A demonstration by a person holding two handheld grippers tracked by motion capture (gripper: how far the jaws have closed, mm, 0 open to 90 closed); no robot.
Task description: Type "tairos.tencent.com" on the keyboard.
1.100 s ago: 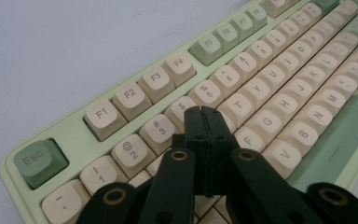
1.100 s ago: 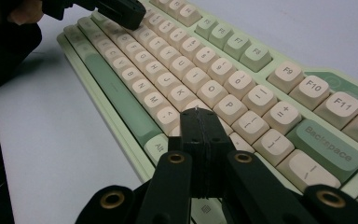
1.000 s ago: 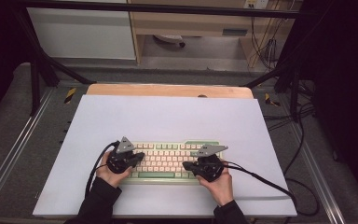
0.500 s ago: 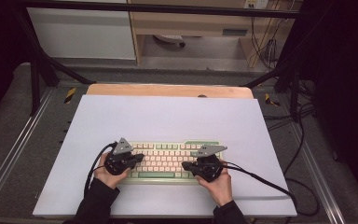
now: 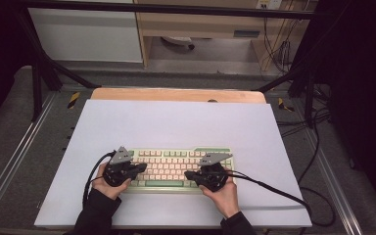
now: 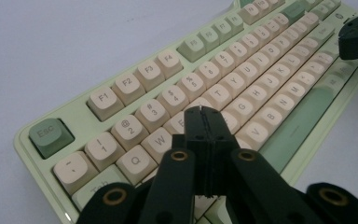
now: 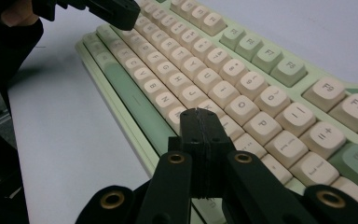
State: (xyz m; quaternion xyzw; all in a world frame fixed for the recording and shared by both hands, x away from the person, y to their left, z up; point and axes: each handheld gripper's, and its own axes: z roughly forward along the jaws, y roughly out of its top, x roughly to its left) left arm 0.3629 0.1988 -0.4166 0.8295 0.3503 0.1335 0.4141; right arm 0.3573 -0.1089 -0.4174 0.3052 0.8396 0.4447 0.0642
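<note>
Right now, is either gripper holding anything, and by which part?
Nothing is held. The left gripper and right gripper both have their jaws shut empty, poised over the keyboard.

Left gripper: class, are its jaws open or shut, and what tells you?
Shut. In the left gripper view the left gripper has its two black jaws pressed flat together, no gap and nothing between them, tips over the keyboard.

The left gripper has edged slightly nearer over the pale green keyboard; nothing else differs.
</note>
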